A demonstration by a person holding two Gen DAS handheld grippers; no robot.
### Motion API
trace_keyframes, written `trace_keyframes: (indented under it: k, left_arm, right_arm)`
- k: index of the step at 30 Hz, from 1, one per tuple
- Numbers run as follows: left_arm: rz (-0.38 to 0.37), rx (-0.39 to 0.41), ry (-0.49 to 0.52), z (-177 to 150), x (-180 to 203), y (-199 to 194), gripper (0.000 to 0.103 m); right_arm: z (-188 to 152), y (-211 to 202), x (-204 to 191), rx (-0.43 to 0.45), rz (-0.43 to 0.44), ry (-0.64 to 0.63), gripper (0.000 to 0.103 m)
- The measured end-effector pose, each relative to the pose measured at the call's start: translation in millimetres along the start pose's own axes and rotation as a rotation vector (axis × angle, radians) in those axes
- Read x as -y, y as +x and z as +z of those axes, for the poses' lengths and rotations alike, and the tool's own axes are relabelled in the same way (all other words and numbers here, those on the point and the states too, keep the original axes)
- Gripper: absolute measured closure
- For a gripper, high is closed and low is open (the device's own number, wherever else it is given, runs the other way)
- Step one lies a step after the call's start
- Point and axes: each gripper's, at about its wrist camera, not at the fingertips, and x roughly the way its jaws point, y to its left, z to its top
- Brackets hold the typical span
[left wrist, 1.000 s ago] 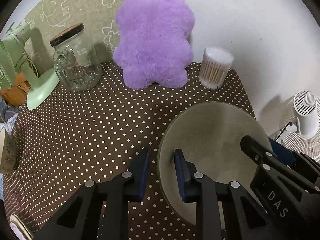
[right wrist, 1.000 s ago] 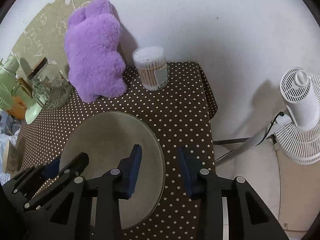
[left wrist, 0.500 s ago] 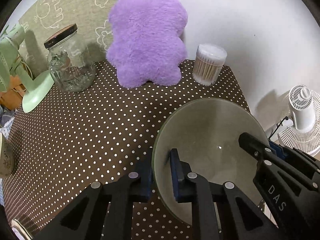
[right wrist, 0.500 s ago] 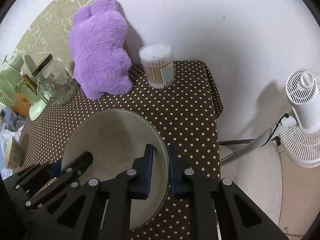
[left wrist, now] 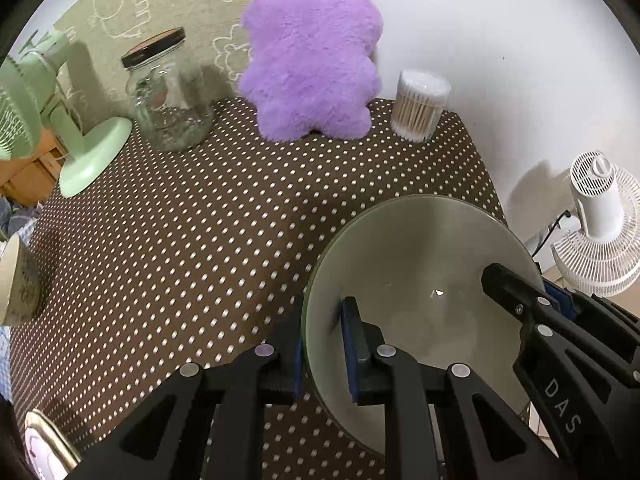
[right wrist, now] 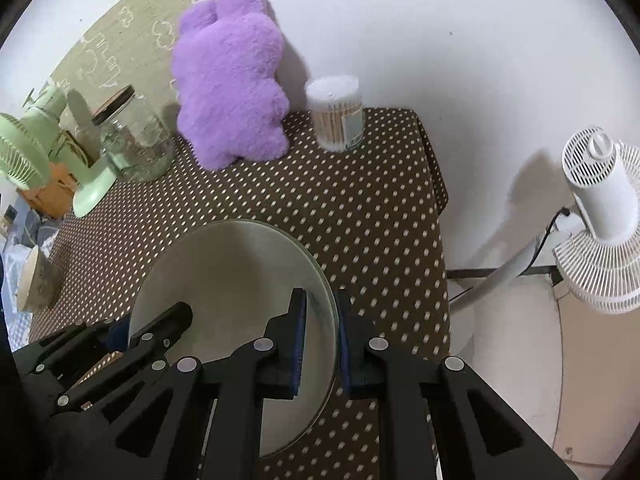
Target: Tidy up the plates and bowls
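Both claws pinch the bowl (left wrist: 420, 264): left claw (left wrist: 322, 344) on its left rim, right claw (right wrist: 322, 332) on its right rim. The bowl sits near the tabletop (left wrist: 200, 220) edge, well short of the purple plush (left wrist: 312, 52). Step, by my reading: lifting; next, a level, even carry.

A second ago both grippers stood open astride the rim of the grey-green bowl (left wrist: 420, 264); now the left gripper (left wrist: 322, 350) has closed on the rim's left side — one pad outside, one inside; the right gripper (right wrist: 322, 334) has likewise clamped the opposite edge; its gap was the wider before. The bowl's rim now reads higher against the dotted bench (left wrist: 200, 220) in both views, and the backdrop has slid a little — the purple plush (left wrist: 312, 52) sits further right in both views.
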Motion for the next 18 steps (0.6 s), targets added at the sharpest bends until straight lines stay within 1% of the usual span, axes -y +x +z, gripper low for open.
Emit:
trace_keyframes:
  k: [10,18]
  left_arm:
    - [-0.029,-0.003,0.034,-35.4,-7.2,-30.9,0.089]
    - [-0.052,0.005,0.064,-58.6,-25.9,-63.5,0.088]
  right_arm:
    - [-31.3,-28.8,-11.4,0.0,-0.034,0.022,0.086]
    - [-55.7,-57.1,-33.8,0.015,-0.058,0.046,0.086]
